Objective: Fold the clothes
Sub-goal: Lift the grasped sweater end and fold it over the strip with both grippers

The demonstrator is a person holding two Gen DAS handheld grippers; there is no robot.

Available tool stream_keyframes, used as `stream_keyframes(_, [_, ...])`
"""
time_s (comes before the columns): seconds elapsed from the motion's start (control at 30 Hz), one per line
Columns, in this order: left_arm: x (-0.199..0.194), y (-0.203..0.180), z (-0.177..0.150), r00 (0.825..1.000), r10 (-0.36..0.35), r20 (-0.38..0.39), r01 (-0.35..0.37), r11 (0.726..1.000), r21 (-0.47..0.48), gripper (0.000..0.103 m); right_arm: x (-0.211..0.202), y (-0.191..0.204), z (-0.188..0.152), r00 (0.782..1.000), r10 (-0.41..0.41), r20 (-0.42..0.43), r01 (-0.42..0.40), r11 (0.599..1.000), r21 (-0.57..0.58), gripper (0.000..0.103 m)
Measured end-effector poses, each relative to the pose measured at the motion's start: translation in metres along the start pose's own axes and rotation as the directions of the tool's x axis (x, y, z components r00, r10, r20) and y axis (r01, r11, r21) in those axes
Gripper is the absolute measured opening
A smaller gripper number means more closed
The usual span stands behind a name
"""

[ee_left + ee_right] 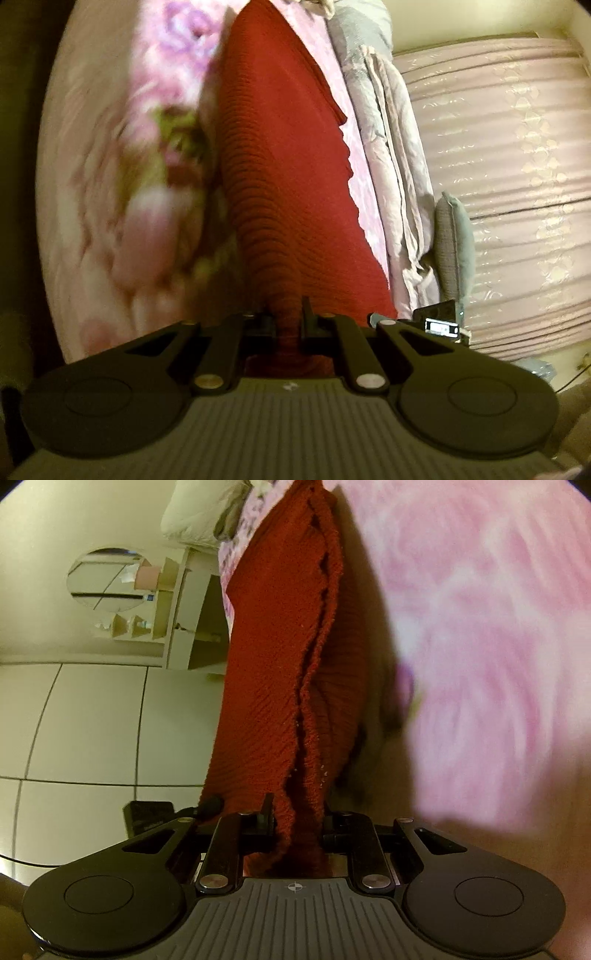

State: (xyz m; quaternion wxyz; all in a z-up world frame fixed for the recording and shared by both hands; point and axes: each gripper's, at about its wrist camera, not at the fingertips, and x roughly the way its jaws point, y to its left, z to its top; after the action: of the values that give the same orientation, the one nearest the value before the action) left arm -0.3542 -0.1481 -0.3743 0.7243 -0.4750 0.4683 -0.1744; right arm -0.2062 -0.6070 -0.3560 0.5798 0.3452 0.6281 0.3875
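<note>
A red ribbed knit garment [280, 155] stretches away from my left gripper [287, 317] over a pink floral bedspread [122, 155]. The left jaws are shut on a bunched edge of the knit, which runs between the fingers. In the right wrist view the same red garment [273, 672] shows doubled layers with a wavy edge. My right gripper [297, 812] is shut on a thicker bundle of that cloth. The cloth rises a little off the bed at both grips.
Folded grey-lilac bedding [388, 147] and a grey cushion [452, 243] lie right of the garment, before a padded headboard [509, 184]. In the right wrist view a white tiled floor [92, 720], a white shelf unit [184, 609] with a round mirror [107, 579] and a white pillow [199, 513].
</note>
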Motion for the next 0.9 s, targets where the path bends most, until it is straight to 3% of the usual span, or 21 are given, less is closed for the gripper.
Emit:
stream_keyframes(0.2, [-0.041,0.010,-0.064,0.999,0.025,-0.045,-0.032,0.986,-0.164,0.007,-0.016,-0.006,-0.067,0.998,0.001,-0.056,0.010,0.981,0.193,0.018])
stream_keyframes(0.33, [-0.059,0.002,-0.063,1.000,-0.008,0.005,0.009,0.962,-0.274,0.007,-0.029,0.000,-0.074,0.999,0.023,-0.040,-0.006,0.927,0.375,0.018])
stream_keyframes(0.47, [-0.065,-0.017,-0.026,0.994,-0.089,0.071,0.106,0.950,-0.294,0.007,-0.042,0.023,-0.040,0.997,0.078,0.029,-0.083,0.876,0.474,0.018])
stream_keyframes(0.67, [-0.036,-0.034,0.054,0.986,-0.141,0.089,0.162,0.933,-0.321,0.008,-0.046,0.047,0.049,0.984,0.081,0.161,-0.155,0.835,0.527,0.018])
stream_keyframes(0.8, [-0.007,-0.014,0.108,0.985,-0.128,0.118,0.166,0.892,-0.419,0.010,-0.018,0.048,0.111,0.975,0.047,0.217,-0.159,0.830,0.535,0.018])
stream_keyframes(0.9, [0.015,0.010,0.141,0.983,-0.081,0.166,0.157,0.842,-0.517,0.018,0.015,0.033,0.144,0.966,-0.029,0.256,-0.142,0.768,0.624,0.018])
